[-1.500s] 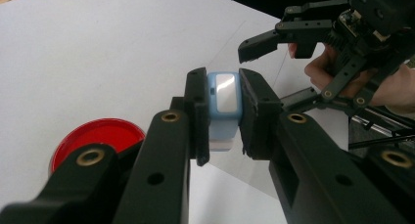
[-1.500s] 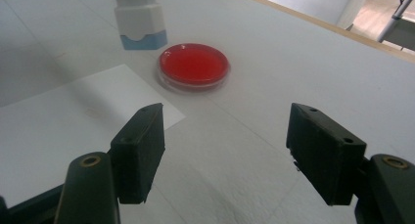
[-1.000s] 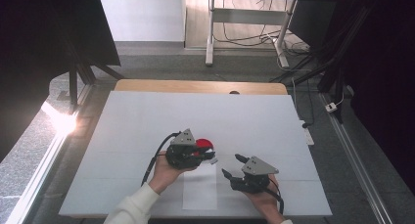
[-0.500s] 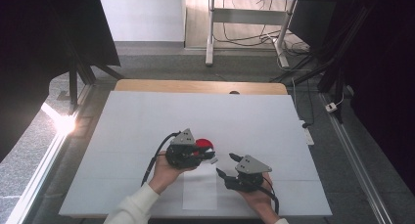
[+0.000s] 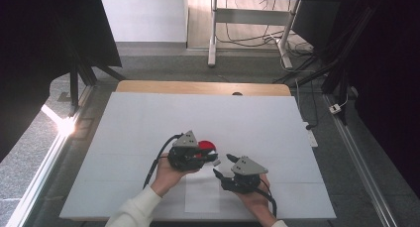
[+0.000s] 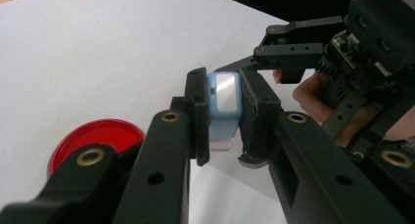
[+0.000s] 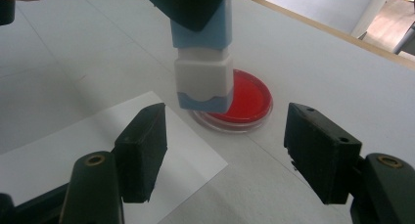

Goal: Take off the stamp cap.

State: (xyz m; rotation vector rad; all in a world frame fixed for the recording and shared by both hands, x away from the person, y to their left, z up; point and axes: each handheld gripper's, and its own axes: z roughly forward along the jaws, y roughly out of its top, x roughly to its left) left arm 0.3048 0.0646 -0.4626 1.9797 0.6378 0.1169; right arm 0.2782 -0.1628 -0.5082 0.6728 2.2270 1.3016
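Observation:
My left gripper (image 5: 212, 159) is shut on a light blue and white stamp (image 6: 224, 99), held just above the table with its white base pointing down (image 7: 203, 79). A round red ink pad (image 5: 206, 147) lies flat on the table right behind the stamp, also seen as the red ink pad (image 7: 244, 101) in the right gripper view. My right gripper (image 5: 224, 166) is open, with its jaws spread on either side of the stamp's lower end and a little short of it (image 7: 227, 136). Nothing is between its pads.
A white sheet of paper (image 5: 202, 197) lies on the white table (image 5: 148, 118) near the front edge, under and in front of the grippers. The table's wooden far edge (image 5: 198, 87) borders a floor with cables and a desk frame.
My right gripper has moved left toward the stamp. The left gripper with the stamp has stayed in place.

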